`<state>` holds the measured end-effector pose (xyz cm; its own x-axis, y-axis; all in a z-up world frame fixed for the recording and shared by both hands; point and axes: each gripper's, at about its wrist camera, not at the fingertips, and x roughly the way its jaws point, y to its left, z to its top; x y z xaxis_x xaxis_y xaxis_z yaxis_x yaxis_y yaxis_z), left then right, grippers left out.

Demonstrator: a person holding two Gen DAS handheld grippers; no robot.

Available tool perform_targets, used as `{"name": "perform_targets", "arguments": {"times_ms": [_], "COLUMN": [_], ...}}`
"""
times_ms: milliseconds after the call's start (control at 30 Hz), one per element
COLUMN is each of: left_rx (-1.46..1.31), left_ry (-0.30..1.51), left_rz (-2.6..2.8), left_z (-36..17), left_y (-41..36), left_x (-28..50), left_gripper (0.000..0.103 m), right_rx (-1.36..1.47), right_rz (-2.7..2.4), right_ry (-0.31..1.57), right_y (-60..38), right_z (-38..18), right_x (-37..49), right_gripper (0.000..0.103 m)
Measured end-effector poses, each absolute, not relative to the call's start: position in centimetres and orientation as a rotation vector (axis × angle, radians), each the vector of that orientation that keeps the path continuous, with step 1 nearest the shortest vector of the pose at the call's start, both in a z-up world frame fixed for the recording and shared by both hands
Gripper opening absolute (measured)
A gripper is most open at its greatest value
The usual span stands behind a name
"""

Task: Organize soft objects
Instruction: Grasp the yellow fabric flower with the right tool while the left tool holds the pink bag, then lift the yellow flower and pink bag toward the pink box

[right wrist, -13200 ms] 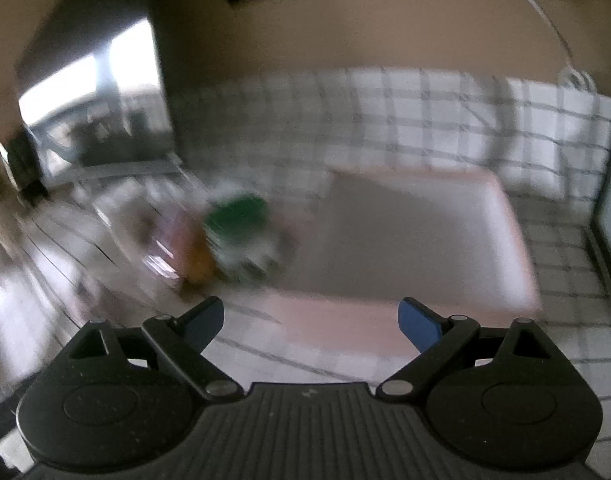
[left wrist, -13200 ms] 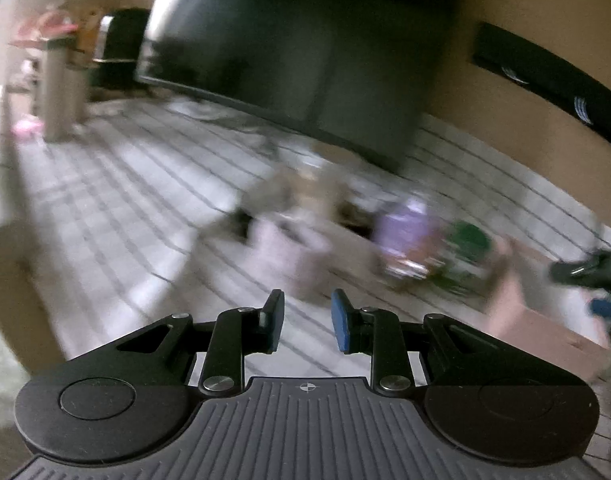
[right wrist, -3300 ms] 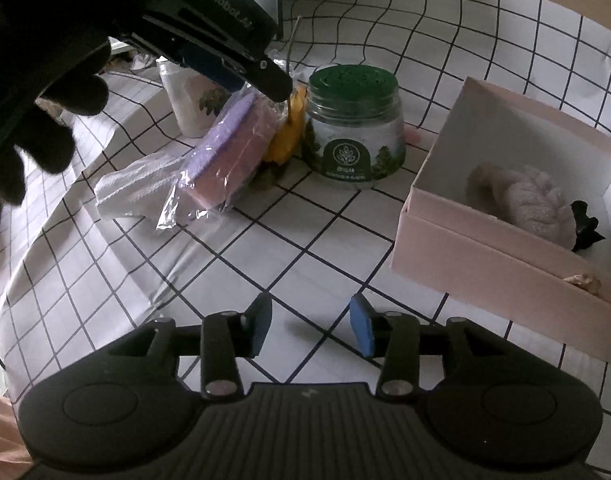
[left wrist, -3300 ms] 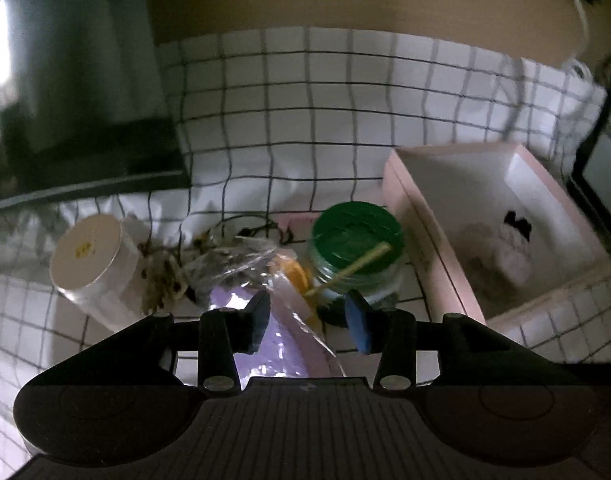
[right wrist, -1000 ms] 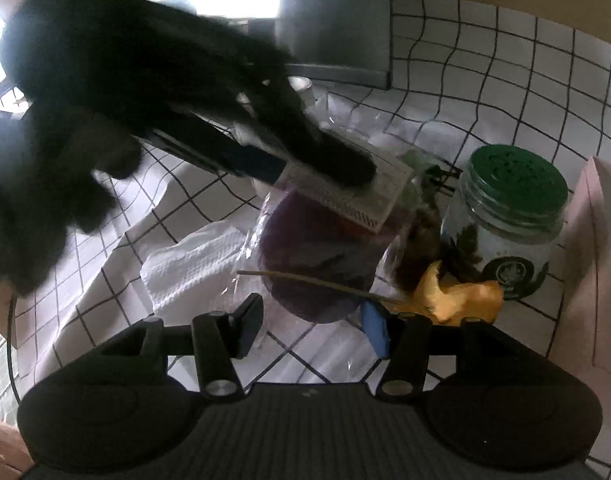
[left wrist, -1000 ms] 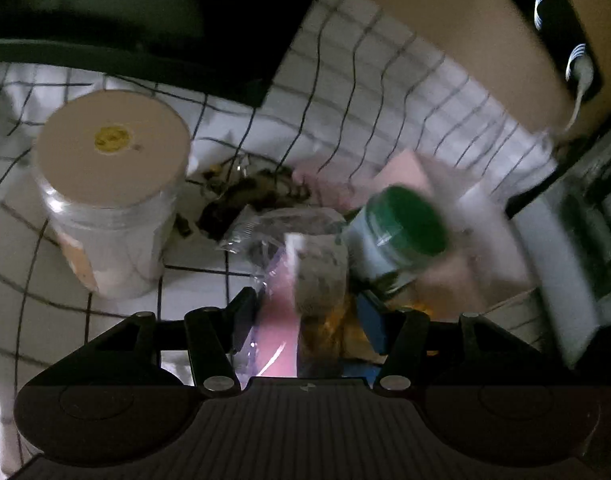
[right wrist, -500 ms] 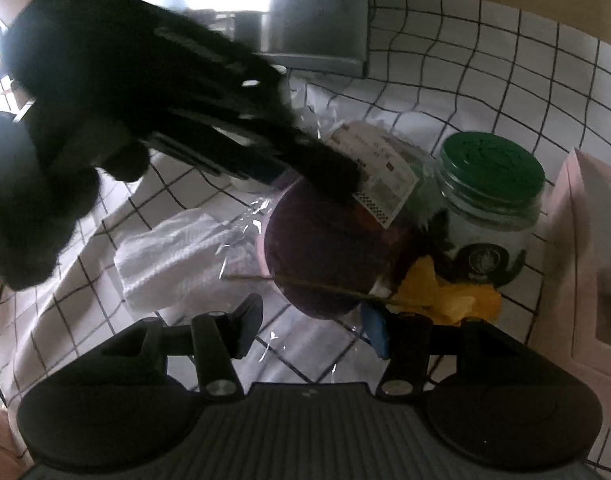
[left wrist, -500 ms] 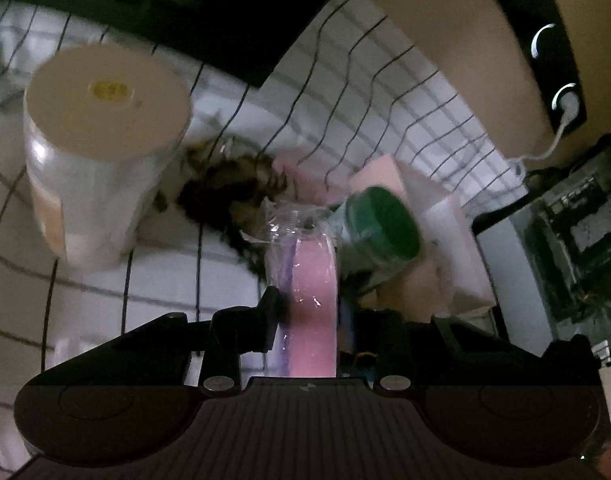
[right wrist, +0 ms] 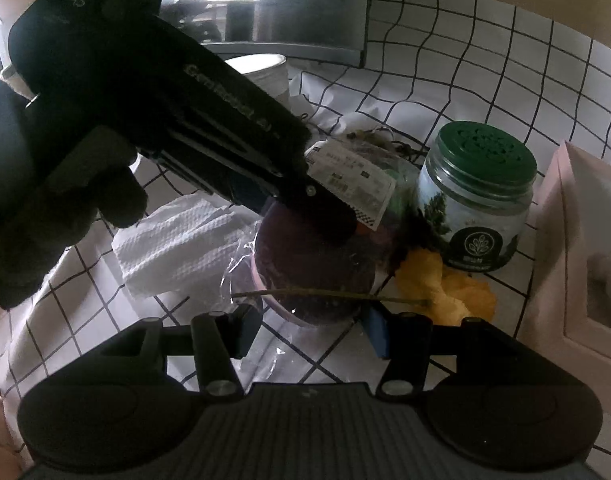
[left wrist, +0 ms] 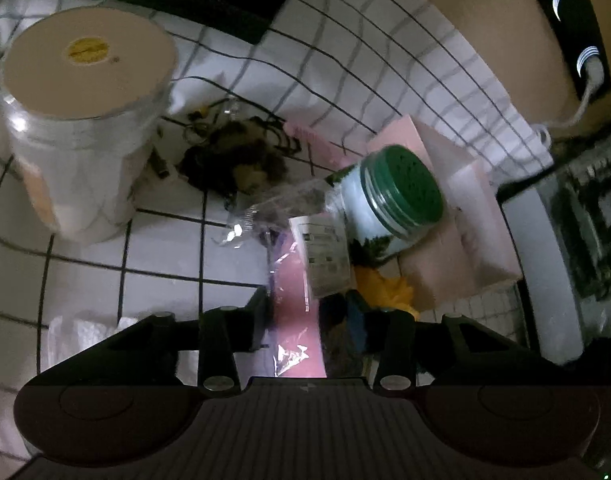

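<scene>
Blk claws (right wrist: 309, 330), blue pads (right wrist: 375, 332)

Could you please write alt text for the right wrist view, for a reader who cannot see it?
The left gripper pinches a plastic-wrapped sponge above a checked tablecloth, while the open right gripper waits just below. A green-lidded jar and pink box stand to the right.

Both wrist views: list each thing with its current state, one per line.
left gripper: shut on the bagged sponge.
right gripper: open, empty.
bagged sponge: gripped, in clear wrap.
green-lid jar: upright, lid on.
tan-lid jar: upright, lid on.
pink box: open, fluffy item inside.
paper towel: crumpled on the cloth.
</scene>
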<state>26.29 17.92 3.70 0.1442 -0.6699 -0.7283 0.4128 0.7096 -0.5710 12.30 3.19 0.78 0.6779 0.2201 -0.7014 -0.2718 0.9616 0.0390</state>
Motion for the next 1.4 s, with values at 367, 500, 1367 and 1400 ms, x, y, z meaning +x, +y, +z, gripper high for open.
{"name": "perform_targets", "arguments": {"times_ms": [367, 500, 1367, 1400], "left_rx": [-0.276, -0.250, -0.050, -0.037], "left_ry": [0.954, 0.869, 0.665, 0.648], "left_rz": [-0.737, -0.680, -0.606, -0.611], "left_z": [7.1, 9.0, 18.7, 19.7], "left_y": [21.8, 24.4, 25.5, 24.9], "left_x": [22.4, 21.6, 23.3, 23.8], "left_gripper": [0.036, 0.036, 0.036, 0.036], "right_rx": [-0.046, -0.012, -0.029, -0.036], "right_rz": [0.262, 0.209, 0.007, 0.017], "right_ry": [0.751, 0.743, 0.612, 0.583], "right_y": [2.6, 1.9, 2.1, 1.6], "right_z": [4.0, 5.5, 11.7, 13.3], "right_x": [7.4, 5.7, 11.2, 11.3], "right_gripper": [0.056, 0.056, 0.018, 0.018]}}
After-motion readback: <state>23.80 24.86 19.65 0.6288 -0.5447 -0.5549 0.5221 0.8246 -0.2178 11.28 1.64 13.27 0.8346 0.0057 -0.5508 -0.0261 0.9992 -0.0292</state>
